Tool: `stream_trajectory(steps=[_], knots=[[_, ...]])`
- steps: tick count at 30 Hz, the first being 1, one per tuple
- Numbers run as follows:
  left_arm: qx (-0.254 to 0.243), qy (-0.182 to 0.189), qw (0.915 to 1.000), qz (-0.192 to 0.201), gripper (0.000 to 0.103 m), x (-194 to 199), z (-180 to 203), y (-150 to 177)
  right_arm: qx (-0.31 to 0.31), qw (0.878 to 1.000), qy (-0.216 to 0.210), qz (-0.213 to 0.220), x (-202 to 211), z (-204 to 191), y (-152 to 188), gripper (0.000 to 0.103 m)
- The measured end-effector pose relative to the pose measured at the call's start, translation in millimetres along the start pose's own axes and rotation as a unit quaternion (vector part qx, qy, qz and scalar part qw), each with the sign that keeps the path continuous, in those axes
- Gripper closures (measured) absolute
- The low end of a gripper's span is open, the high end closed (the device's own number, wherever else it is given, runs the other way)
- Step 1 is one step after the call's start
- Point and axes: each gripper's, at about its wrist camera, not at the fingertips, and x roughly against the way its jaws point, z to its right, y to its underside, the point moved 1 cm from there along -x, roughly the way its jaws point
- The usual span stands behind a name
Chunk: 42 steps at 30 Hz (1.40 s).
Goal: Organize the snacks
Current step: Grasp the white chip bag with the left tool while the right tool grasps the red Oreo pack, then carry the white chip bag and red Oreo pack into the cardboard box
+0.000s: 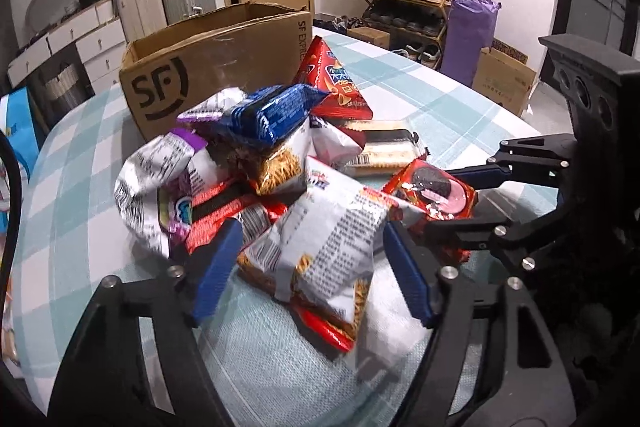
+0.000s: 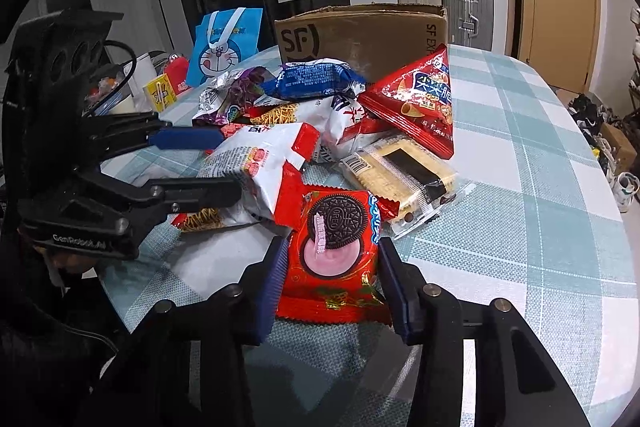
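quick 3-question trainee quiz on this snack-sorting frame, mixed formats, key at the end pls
1. Multiple choice: what is the right gripper clamped on? A) the blue packet B) the red Oreo packet C) the triangular red chip bag
2. True or false: the cardboard SF box stands behind the snack pile.
3. Short answer: which snack lies between the fingers of the left gripper?

Key
1. B, the red Oreo packet.
2. True.
3. The white noodle-snack bag; whether the pads press on it cannot be told.
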Motion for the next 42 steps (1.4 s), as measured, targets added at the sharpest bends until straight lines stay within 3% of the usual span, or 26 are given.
stream_trajectory(steps=[5, 9, 15, 30, 42], knots=[[-0.018, 0.026, 0.9994, -0.014, 0.032, -12, 5, -6, -0.002, 1.0, -0.004, 0.001, 0, 1, 1, 0.057], [-0.021, 0.027, 0.9993, -0.017, 0.052, -15, 8, -5, -0.001, 1.0, 0.0, 0.003, 2, 2, 1, 0.057], [-0.004, 0.039, 0.9992, 0.004, 0.065, -4, 8, 2, -0.003, 1.0, 0.005, 0.017, 12, 6, 5, 0.058], [0.066, 0.039, 0.995, 0.065, 0.067, 48, -17, 1, -0.018, 0.996, -0.001, 0.084, 48, 10, -9, 0.059], [0.122, -0.002, 0.9858, 0.116, 0.067, 79, -51, -18, -0.037, 0.99, 0.007, 0.136, 66, 17, -47, 0.059]])
